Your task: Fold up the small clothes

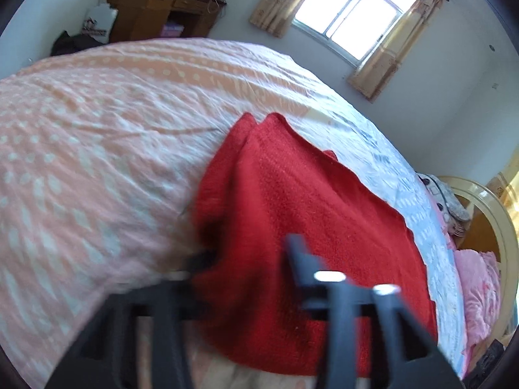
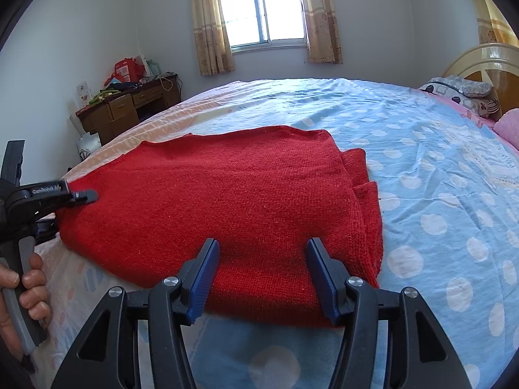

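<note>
The left hand-held gripper [image 2: 87,196] pinches the left edge of the red knitted sweater [image 2: 227,201] lying partly folded on the dotted bed sheet [image 2: 438,194]. The right hand-held gripper [image 2: 262,259] stands spread over the near hem, gripping nothing — lifting now would likely drag one side and undo the fold.

Likely a home bedroom: bed [image 2: 421,149], curtained window [image 2: 262,13], desk [image 2: 129,110].
</note>
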